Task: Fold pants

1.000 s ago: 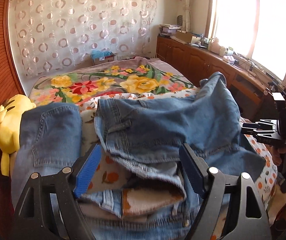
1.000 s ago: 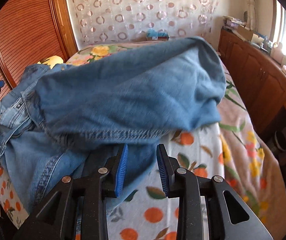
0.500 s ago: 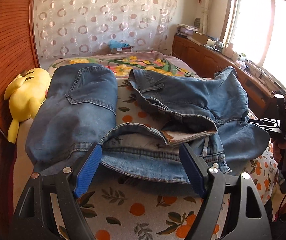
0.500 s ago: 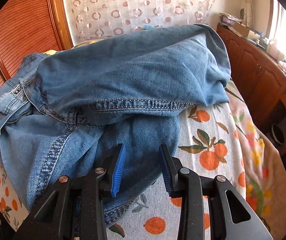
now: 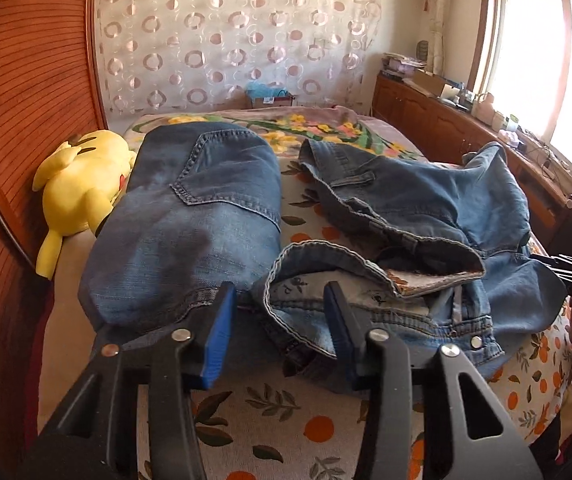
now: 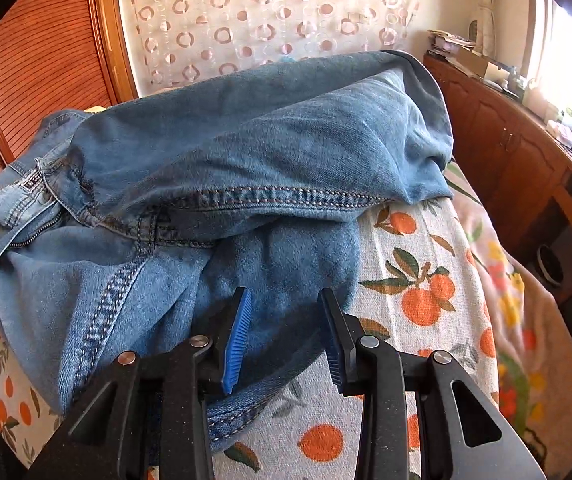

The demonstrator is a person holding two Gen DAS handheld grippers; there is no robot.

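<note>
Crumpled blue jeans (image 5: 418, 208) lie on the bed, their waistband (image 5: 306, 248) gaping towards me. A second, darker pair (image 5: 189, 216) lies folded flat on the left. My left gripper (image 5: 279, 320) hovers at the near edge of both, its jaws closing. The waistband's left end sits between the blue pads (image 5: 217, 336), which do not press on it. In the right wrist view the same jeans (image 6: 245, 152) are heaped, one leg draped over the rest. My right gripper (image 6: 286, 332) stands open over the lower leg cloth (image 6: 286, 264), with denim lying between its fingers.
A yellow plush toy (image 5: 81, 184) lies against the wooden wall panel (image 5: 13, 120) on the left. A wooden cabinet (image 6: 526, 152) runs along the bed's right side under the window. The orange-print sheet (image 5: 318, 428) shows in front, and a floral blanket (image 5: 326, 128) lies at the far end.
The jeans dropped from close in front of the left camera onto the bed, and the left jaws narrowed. In the right view the draped leg settled lower and the gripper came nearer the cloth.
</note>
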